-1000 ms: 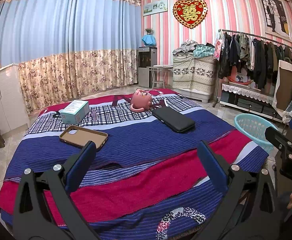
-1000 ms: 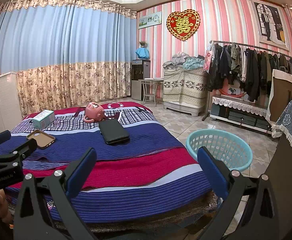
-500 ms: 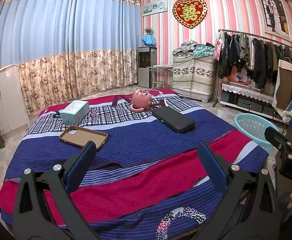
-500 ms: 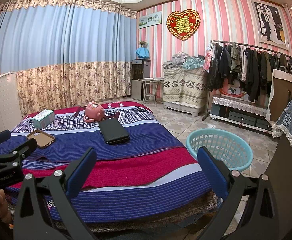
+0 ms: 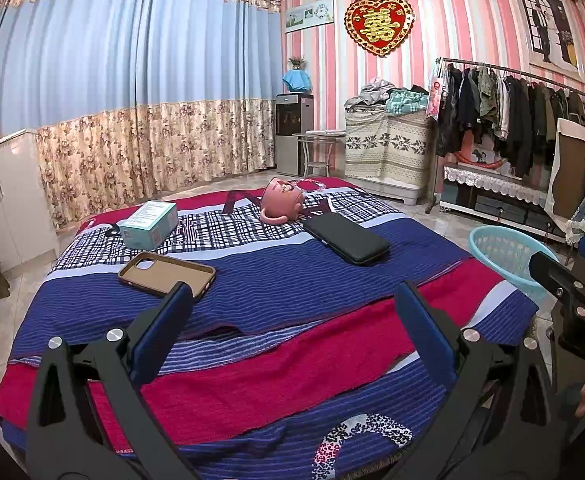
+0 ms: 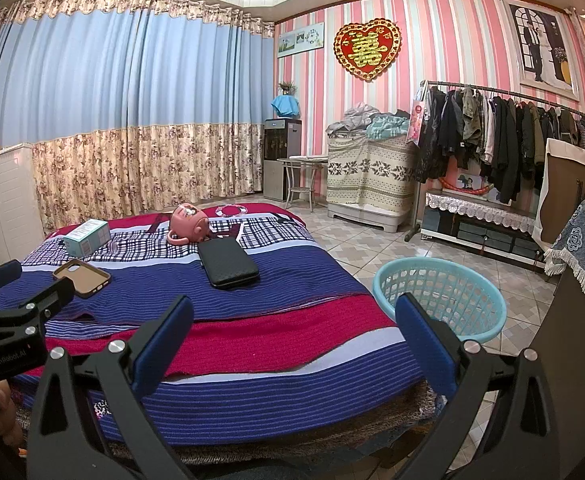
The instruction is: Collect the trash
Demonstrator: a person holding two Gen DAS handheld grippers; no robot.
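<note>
Left wrist view: left gripper [image 5: 292,312] spread wide, empty, low centre; phone case [image 5: 167,273] left of centre, teal box [image 5: 148,219] behind it, black wallet [image 5: 346,238] centre-right on bed [image 5: 276,364].

Right wrist view: right gripper [image 6: 294,324] likewise released, empty; teal basket [image 6: 439,298] right of centre on floor beside bed.

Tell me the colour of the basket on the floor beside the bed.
The basket is light turquoise; the right wrist view shows it best.

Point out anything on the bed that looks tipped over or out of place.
The pink mug lies on its side on the checked part of the bedspread, handle down. The phone case lies empty, open side up. Nothing spilled.
</note>
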